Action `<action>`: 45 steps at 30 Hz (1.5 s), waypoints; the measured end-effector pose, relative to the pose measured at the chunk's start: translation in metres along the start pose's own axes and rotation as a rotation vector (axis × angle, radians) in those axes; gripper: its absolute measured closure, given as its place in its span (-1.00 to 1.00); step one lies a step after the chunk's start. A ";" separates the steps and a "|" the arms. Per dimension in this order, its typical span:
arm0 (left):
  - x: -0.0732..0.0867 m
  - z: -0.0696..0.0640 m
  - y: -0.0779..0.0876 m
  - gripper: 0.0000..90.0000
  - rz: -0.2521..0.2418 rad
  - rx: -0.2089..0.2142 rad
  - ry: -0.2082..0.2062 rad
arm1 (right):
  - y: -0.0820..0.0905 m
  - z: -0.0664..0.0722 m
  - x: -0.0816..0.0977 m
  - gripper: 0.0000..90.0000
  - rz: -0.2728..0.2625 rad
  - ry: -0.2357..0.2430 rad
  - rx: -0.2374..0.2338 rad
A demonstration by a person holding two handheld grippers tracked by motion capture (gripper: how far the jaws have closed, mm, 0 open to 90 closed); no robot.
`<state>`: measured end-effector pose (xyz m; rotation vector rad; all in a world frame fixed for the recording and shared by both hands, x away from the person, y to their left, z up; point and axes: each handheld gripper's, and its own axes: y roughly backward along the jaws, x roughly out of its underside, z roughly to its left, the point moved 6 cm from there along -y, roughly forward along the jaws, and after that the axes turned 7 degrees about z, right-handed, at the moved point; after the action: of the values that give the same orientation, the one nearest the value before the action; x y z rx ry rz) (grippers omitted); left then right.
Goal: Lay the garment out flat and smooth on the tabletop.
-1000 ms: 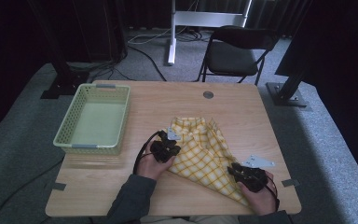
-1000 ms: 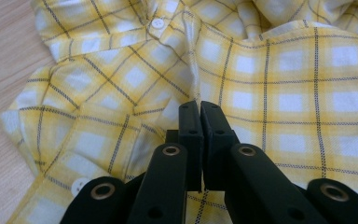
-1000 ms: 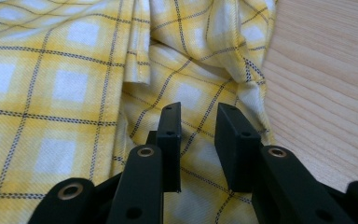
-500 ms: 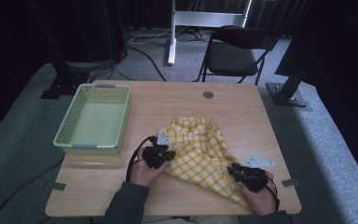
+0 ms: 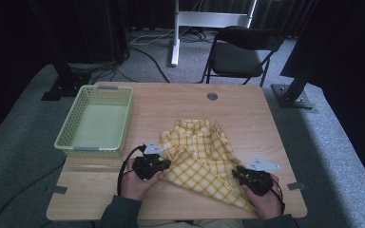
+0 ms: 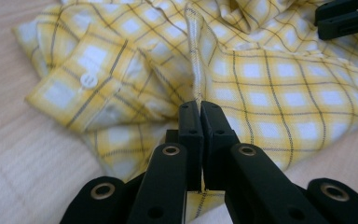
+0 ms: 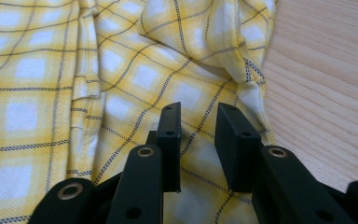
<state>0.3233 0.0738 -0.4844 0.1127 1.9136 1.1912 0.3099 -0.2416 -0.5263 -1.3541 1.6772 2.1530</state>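
Two grippers work on a yellow checked shirt that lies crumpled on the near half of the wooden table, between the person's two hands. The left gripper sits at the shirt's left edge, and in the left gripper view its jaws are pressed together on a raised seam of the cloth, a thin fold of fabric pinched between the pads. Just to the left of that fold lies a cuff with a white button, flat against the table. The right gripper rests on the shirt's near right corner, well apart from the left one. In the right gripper view its jaws stand partly apart above the fabric, with checked cloth showing through the gap between them; whether the pads press on any fold cannot be told. The hemmed edge of the shirt runs just beside the right-hand jaw, and bare wood lies beyond it. Each gripper is held in one hand, with dark sleeves coming in from the bottom of the high view. A pale green plastic basket stands on the left part of the table, apart from the shirt. Beyond the table's far edge, a black folding chair stands on grey carpet.
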 end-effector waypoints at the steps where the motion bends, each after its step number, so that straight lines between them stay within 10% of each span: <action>1: 0.003 0.001 0.001 0.96 0.001 -0.002 0.011 | 0.000 0.000 0.000 0.58 0.000 -0.001 0.000; 15: 0.055 0.002 0.005 0.96 0.094 -0.084 0.040 | 0.000 0.000 0.000 0.56 0.001 -0.007 0.001; 30: 0.040 0.034 -0.002 0.91 0.052 -0.250 0.042 | -0.014 -0.001 -0.016 0.42 0.009 0.002 0.001; 38: 0.031 0.045 -0.004 0.81 0.063 -0.264 0.077 | -0.024 -0.005 -0.029 0.38 0.034 0.010 -0.006; 45: 0.012 0.041 0.005 0.52 -0.003 -0.176 0.085 | -0.026 -0.007 -0.031 0.38 0.026 0.007 -0.008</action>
<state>0.3424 0.1104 -0.4946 -0.0356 1.8703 1.3760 0.3469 -0.2241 -0.5249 -1.3505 1.6993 2.1742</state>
